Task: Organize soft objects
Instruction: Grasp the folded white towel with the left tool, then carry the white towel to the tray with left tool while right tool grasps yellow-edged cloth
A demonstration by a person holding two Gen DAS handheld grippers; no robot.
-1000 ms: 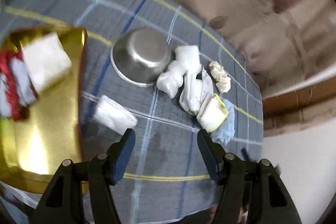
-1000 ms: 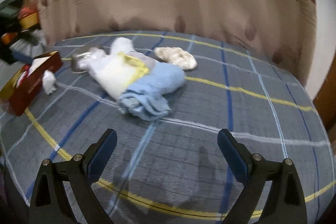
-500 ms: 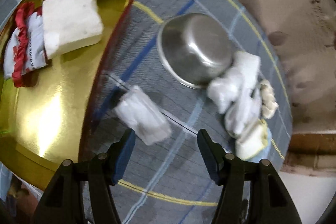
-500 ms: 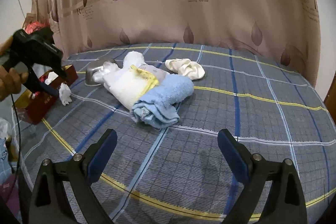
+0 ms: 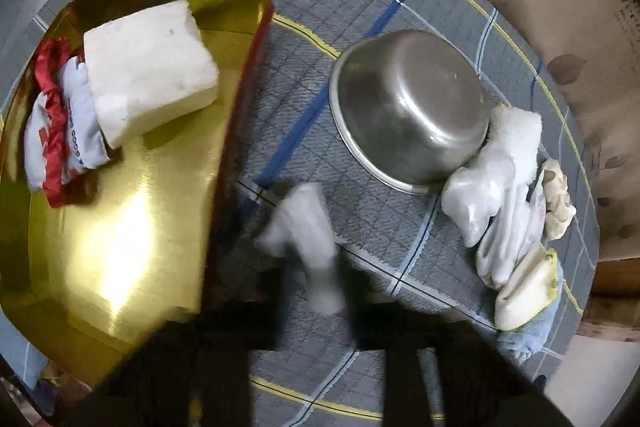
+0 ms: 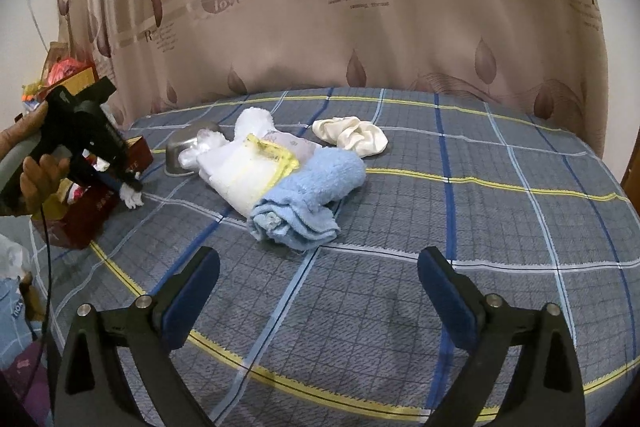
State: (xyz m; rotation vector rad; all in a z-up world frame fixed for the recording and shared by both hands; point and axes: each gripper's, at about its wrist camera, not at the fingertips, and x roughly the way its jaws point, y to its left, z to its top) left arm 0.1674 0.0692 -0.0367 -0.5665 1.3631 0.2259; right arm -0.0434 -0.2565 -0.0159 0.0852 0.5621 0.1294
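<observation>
A small white wrapped packet [image 5: 308, 227] lies on the plaid bedspread between the gold tray [image 5: 132, 267] and the upturned steel bowl [image 5: 408, 107]. My left gripper [image 5: 320, 291] points down at it, its blurred jaws closing with the pads on the packet's near end. From the right wrist view the left gripper [image 6: 130, 187] has the white packet [image 6: 132, 199] at its tips, beside the red box [image 6: 96, 211]. My right gripper [image 6: 320, 291] hovers open and holds nothing, short of the blue towel [image 6: 316, 195].
The tray holds a white foam block [image 5: 152, 67] and a red-and-white pouch [image 5: 60, 123]. Beside the bowl lies a heap of white wrapped bundles [image 5: 480, 187], a yellow-trimmed cloth [image 6: 248, 171] and a cream scrunchie [image 6: 352, 135]. A curtain hangs behind the bed.
My left gripper has dropped toward the white packet and its jaws have gone from wide apart to closed on it. The right gripper has tilted up slightly and stays open.
</observation>
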